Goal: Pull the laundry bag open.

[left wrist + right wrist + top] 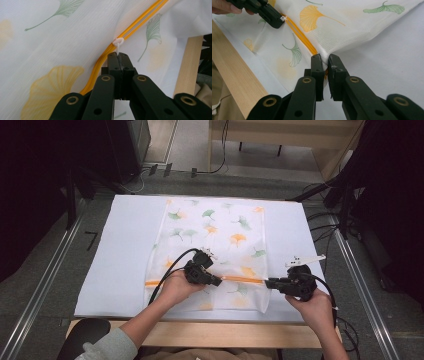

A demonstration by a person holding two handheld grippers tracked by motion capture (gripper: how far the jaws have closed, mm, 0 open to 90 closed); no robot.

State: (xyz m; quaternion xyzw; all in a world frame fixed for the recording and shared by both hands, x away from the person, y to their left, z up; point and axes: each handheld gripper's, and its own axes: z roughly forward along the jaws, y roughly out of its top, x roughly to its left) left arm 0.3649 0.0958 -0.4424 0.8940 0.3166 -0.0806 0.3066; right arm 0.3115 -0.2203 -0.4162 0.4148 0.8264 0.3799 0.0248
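Here, left gripper (119,55) clamped on zipper pull (118,43), right gripper (325,60) on bag's corner (325,56), white mat (125,250) beneath.

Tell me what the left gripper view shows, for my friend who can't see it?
The left claw, shut, pinches the white zipper pull on an orange zipper. The zipper runs across a white mesh bag printed with green and yellow ginkgo leaves. A wooden table edge shows at right.

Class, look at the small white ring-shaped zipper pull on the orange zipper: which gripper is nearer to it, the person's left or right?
Left. The left gripper is shut on the white zipper pull. The right gripper pinches the leaf-printed mesh bag at the orange zipper's far end, apart from the pull.
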